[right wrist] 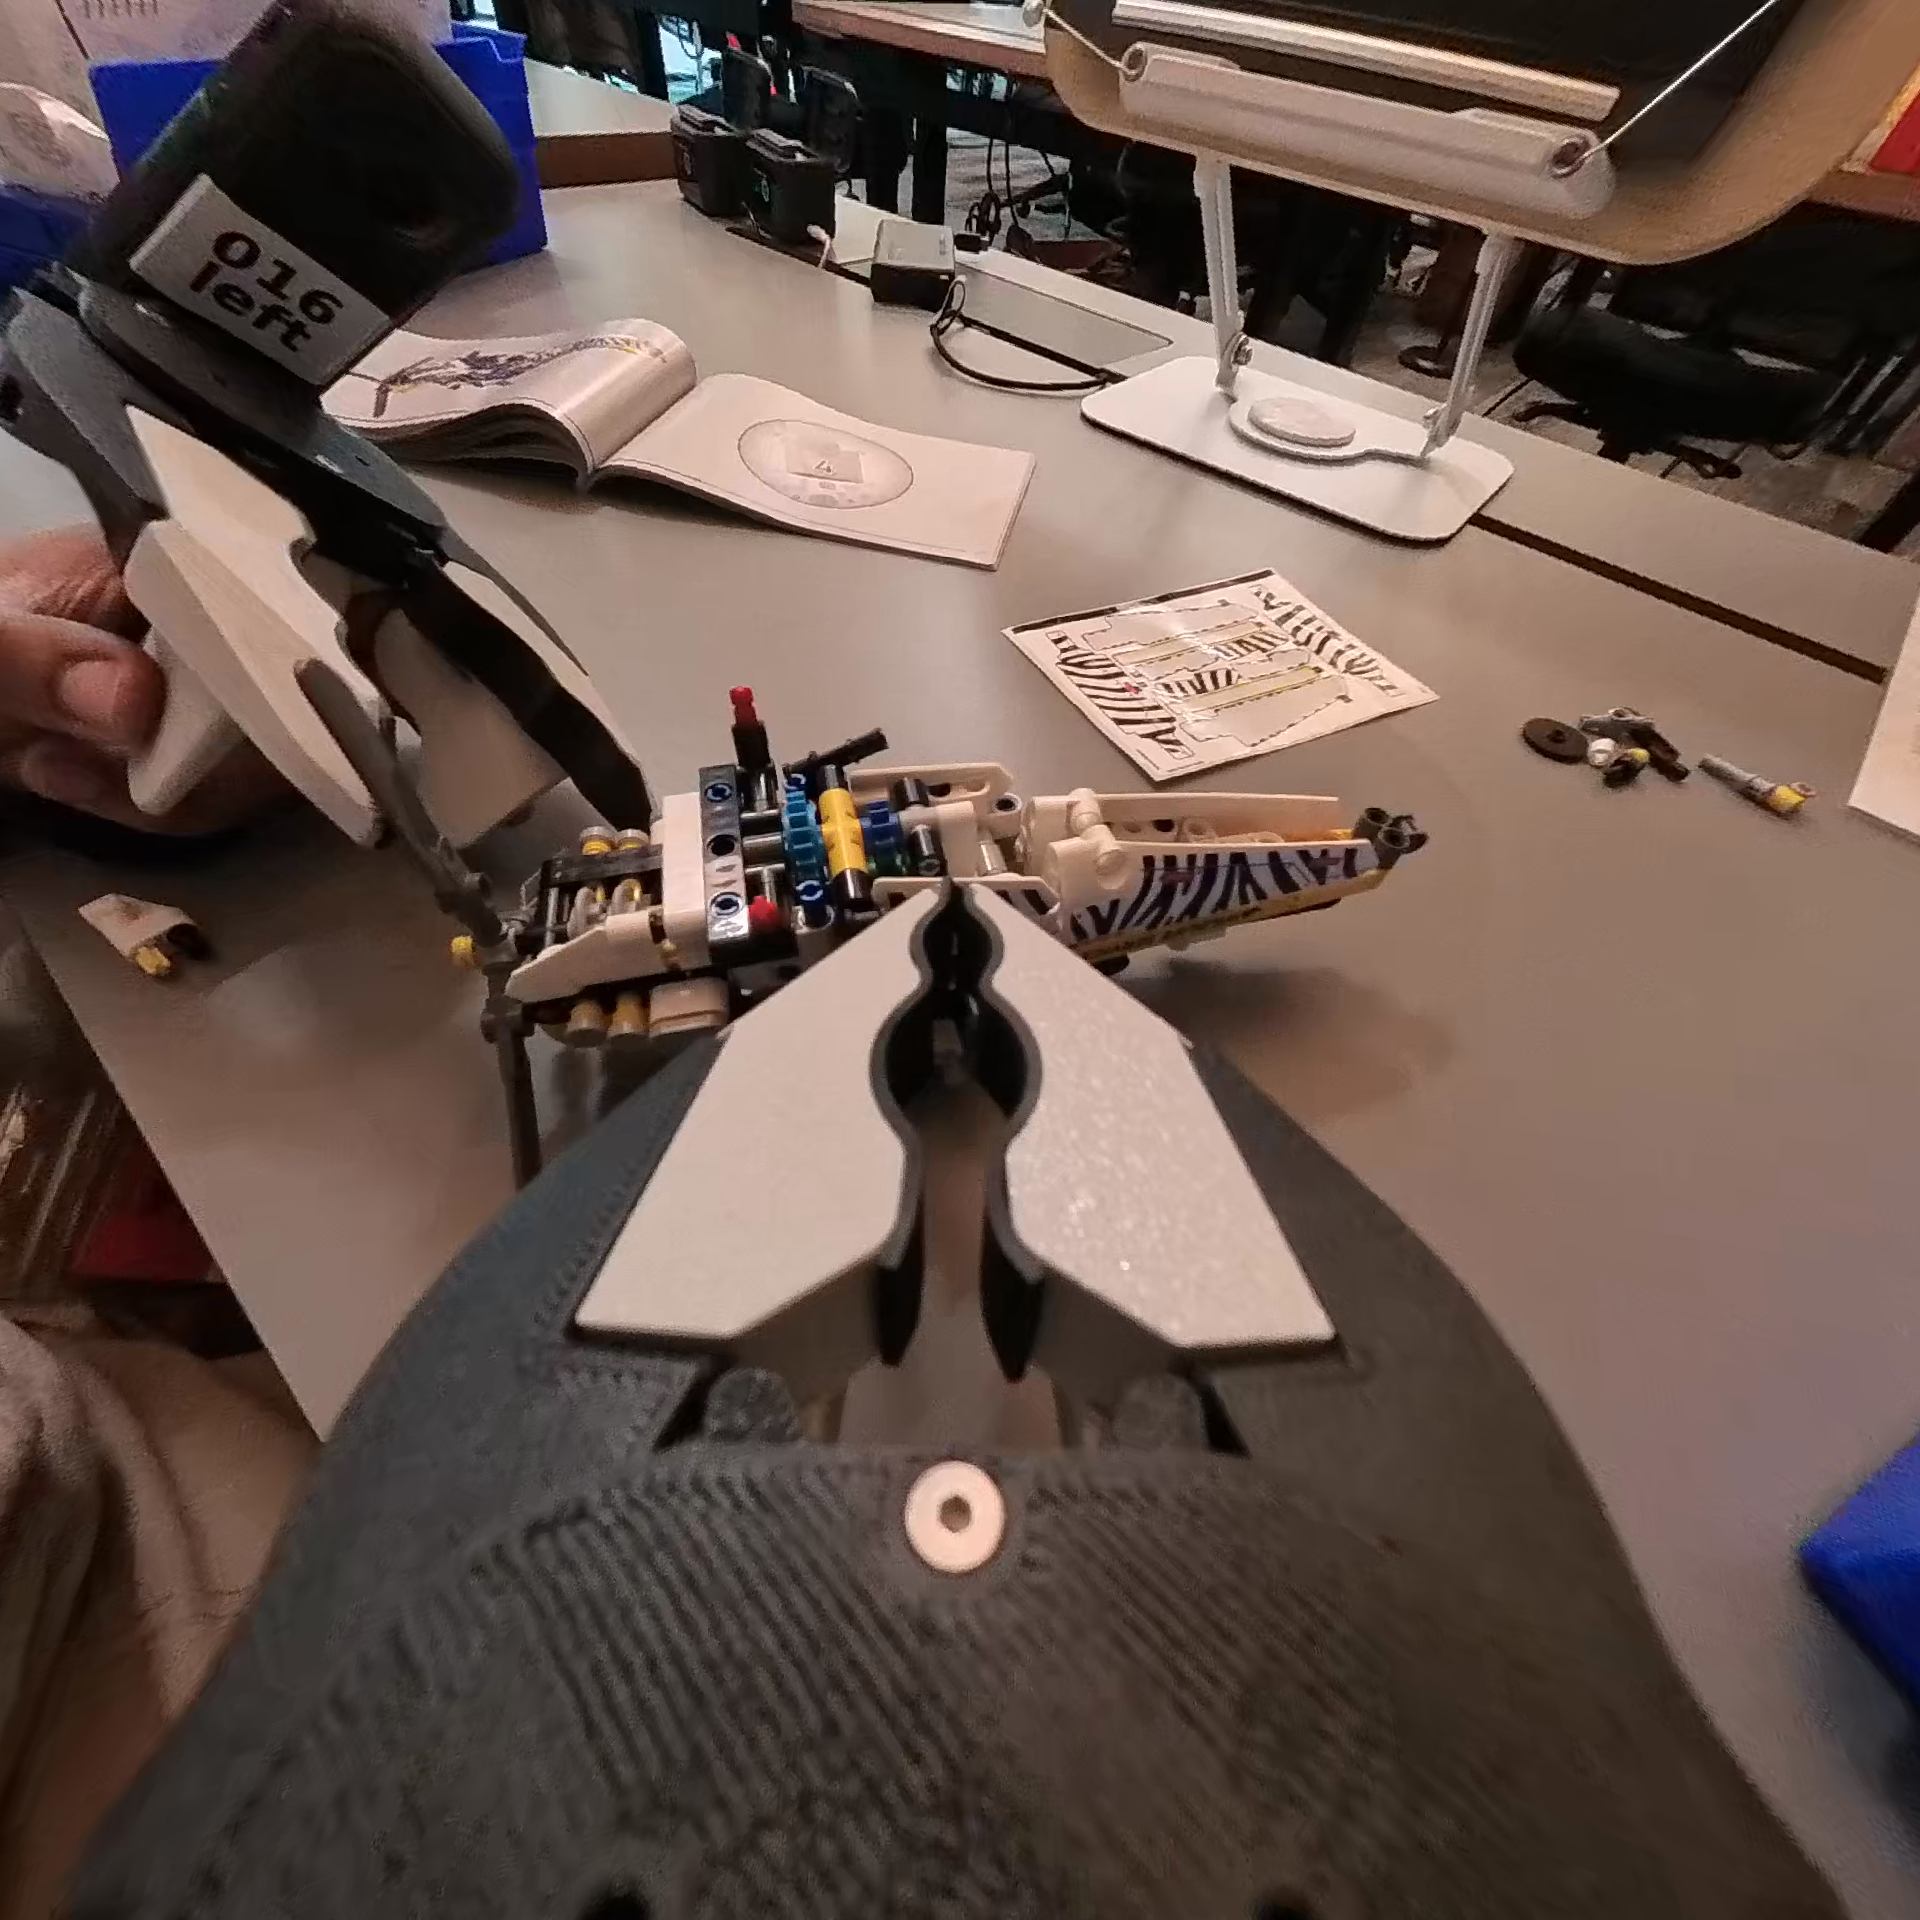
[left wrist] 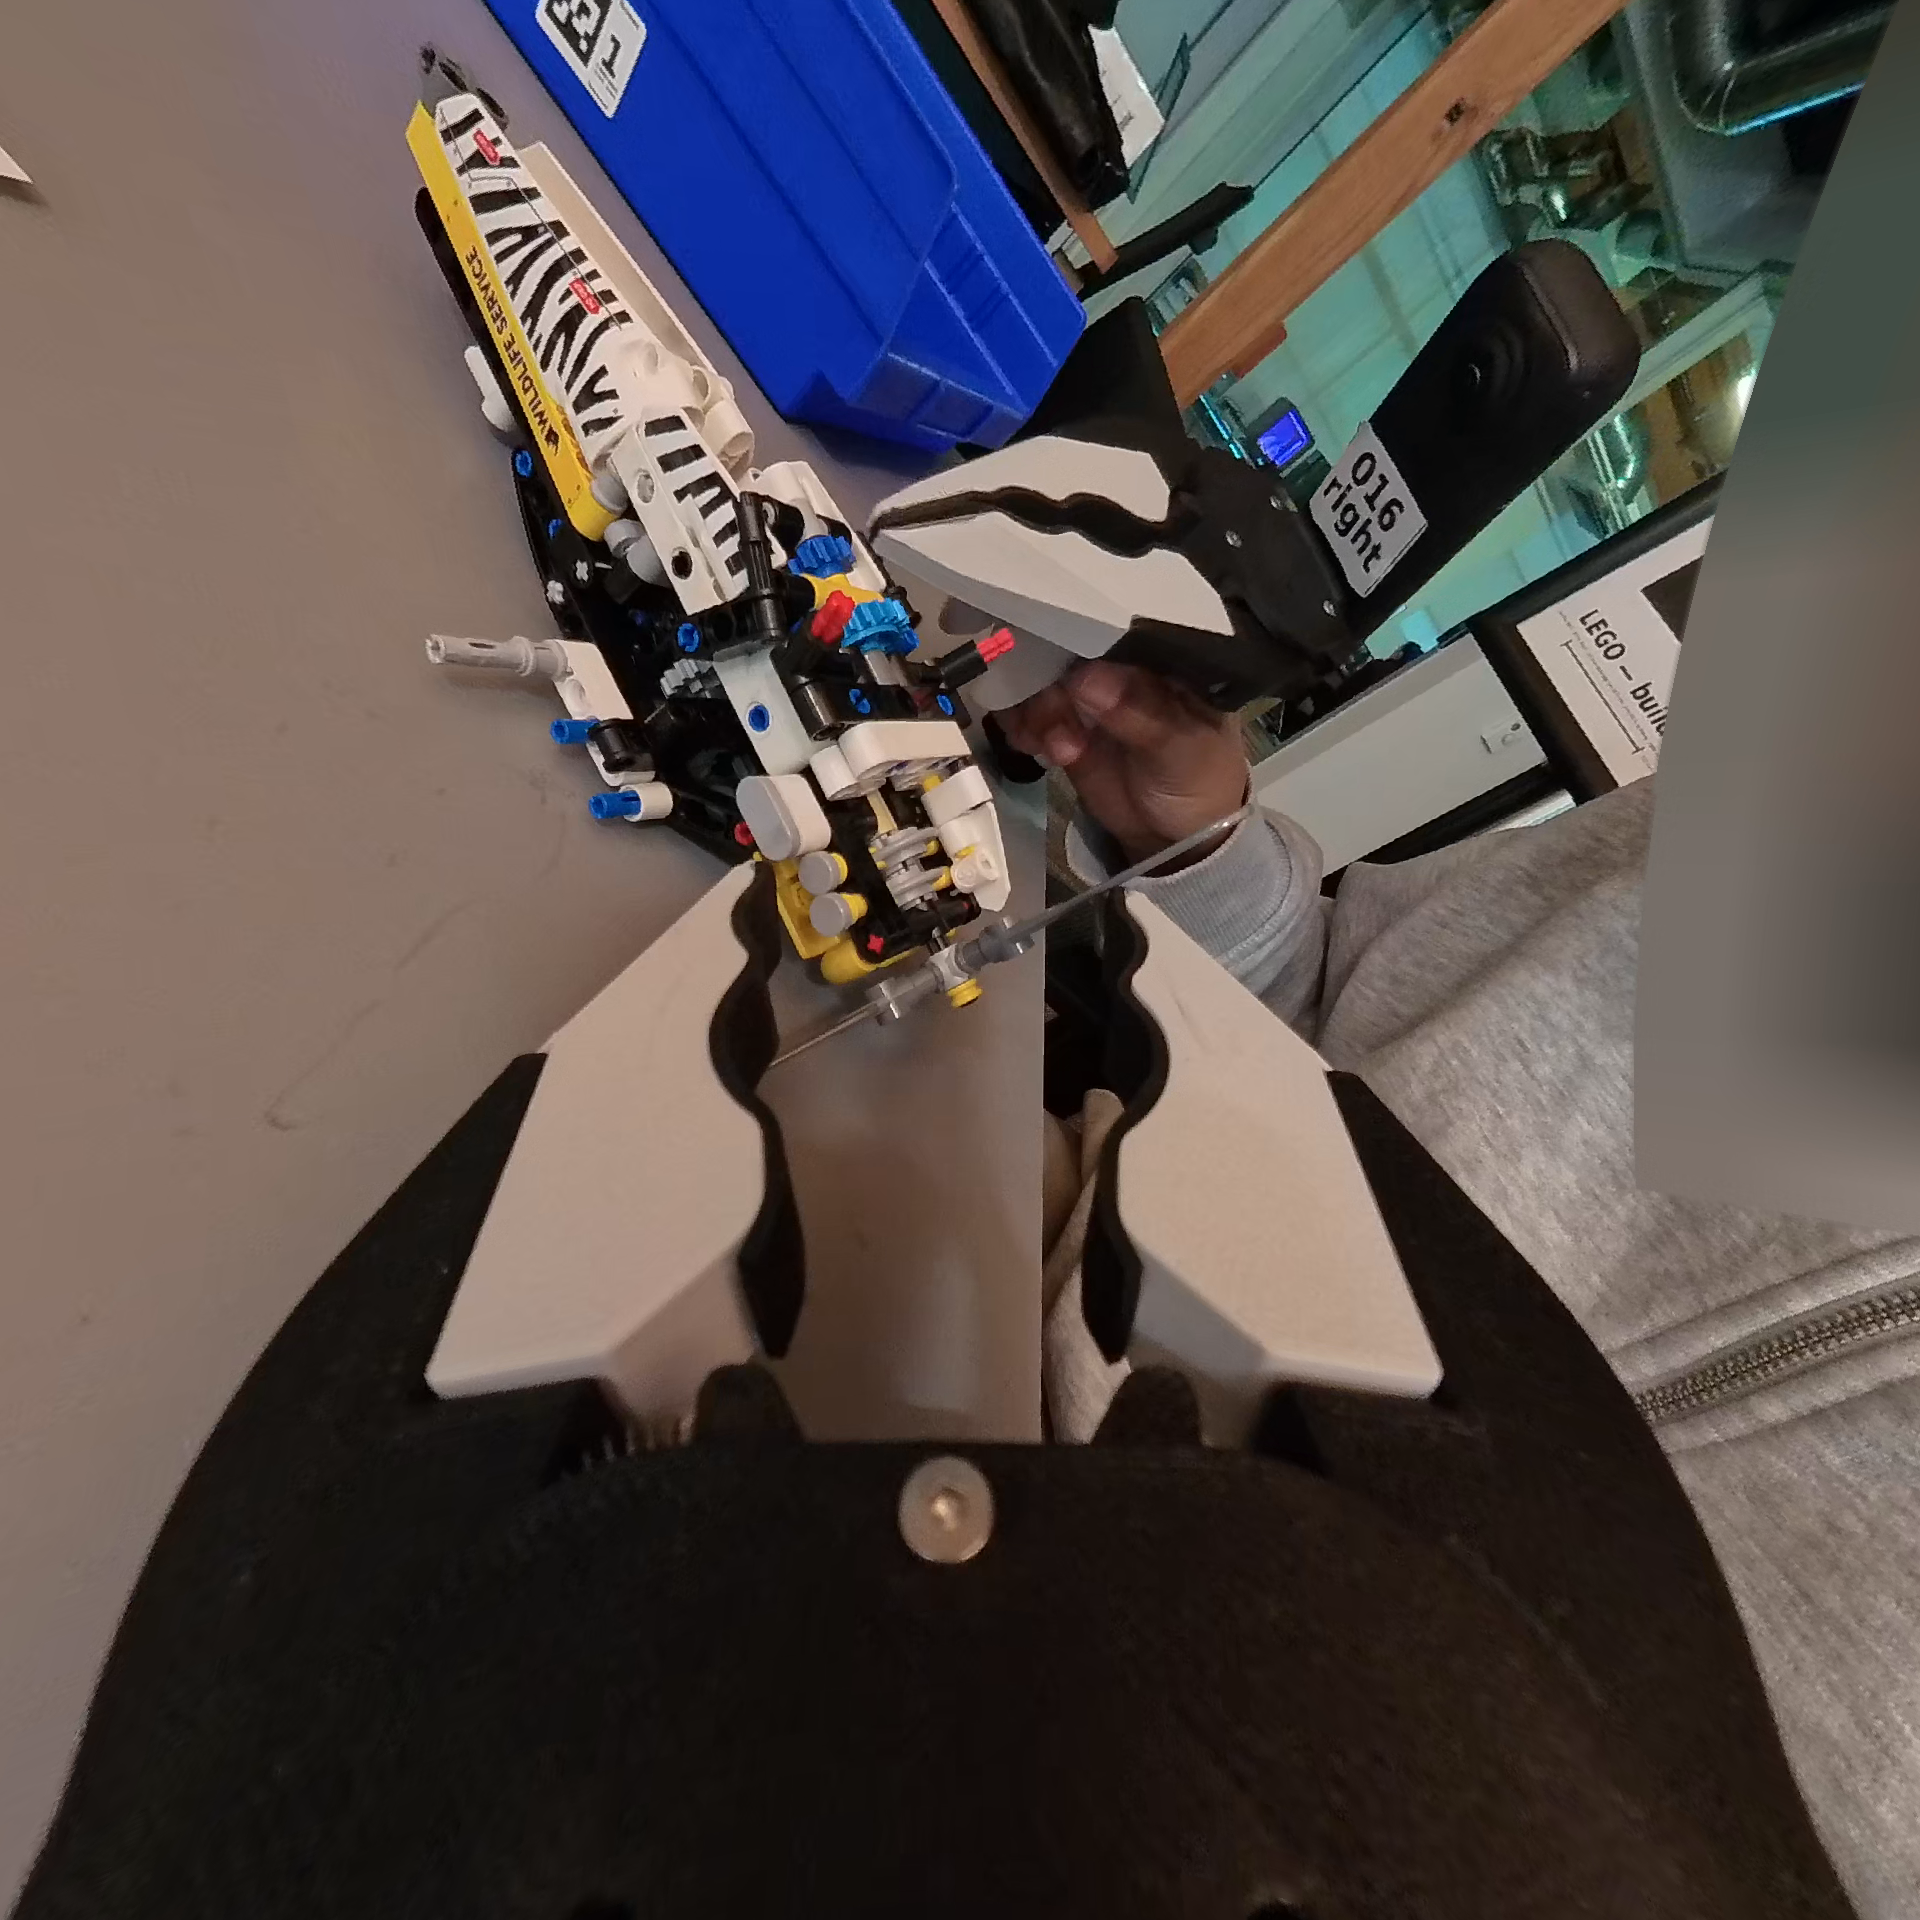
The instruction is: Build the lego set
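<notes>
A partly built Lego model [left wrist: 582, 343] with a zebra-striped white and yellow tail lies on the grey table [left wrist: 208, 727], nose near the table's edge. It also shows in the right wrist view [right wrist: 1195, 862]. My left gripper [left wrist: 935, 894] is open, its fingers either side of the model's nose. A thin grey rod [left wrist: 1101, 883] sticks out of the nose across the gap. My right gripper [right wrist: 951, 891] is shut, tips against the model's side by the gears; I cannot tell if they pinch a part. Each gripper shows in the other's view: right [left wrist: 883, 520], left [right wrist: 488, 821].
A blue bin [left wrist: 810, 208] stands behind the model. An open instruction booklet [right wrist: 727, 447], a sticker sheet [right wrist: 1216, 665], loose small parts [right wrist: 1652, 758] and a white stand base [right wrist: 1299, 447] lie farther back. A small part [right wrist: 135, 925] lies near the table edge. A grey sleeve [left wrist: 1455, 987] is close by.
</notes>
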Motion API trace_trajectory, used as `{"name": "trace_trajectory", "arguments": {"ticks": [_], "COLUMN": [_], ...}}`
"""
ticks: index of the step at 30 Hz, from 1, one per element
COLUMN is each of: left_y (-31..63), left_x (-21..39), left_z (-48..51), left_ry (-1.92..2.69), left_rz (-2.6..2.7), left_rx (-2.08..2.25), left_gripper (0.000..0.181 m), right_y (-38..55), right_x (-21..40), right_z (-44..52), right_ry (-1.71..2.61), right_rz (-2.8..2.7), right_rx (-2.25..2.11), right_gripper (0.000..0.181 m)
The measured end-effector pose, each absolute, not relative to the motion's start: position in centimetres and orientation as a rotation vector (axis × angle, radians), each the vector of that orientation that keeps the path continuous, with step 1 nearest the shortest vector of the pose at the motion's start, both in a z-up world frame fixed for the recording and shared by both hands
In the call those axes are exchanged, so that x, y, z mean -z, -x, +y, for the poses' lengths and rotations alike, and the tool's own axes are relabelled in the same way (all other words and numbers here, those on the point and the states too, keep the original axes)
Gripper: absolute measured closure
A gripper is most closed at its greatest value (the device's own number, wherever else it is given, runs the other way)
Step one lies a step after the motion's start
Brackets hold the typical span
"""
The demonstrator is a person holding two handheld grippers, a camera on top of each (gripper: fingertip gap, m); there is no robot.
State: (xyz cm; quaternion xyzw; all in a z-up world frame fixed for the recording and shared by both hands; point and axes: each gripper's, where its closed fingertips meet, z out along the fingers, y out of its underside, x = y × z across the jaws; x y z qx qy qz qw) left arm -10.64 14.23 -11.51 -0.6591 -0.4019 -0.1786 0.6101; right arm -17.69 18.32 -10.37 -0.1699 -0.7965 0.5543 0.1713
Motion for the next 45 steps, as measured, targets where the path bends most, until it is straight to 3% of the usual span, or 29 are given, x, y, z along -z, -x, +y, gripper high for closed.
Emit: {"name": "trace_trajectory", "arguments": {"ticks": [45], "left_y": [10.97], "left_x": [11.38], "left_z": [13.86], "left_ry": [1.465], "left_rz": [-0.961], "left_rx": [0.481], "left_gripper": [0.118], "right_y": [17.3], "right_x": [9.98], "right_z": [18.03], "right_ry": [0.409], "right_rz": [-2.201], "right_rx": [-1.558], "right_gripper": [0.181]}}
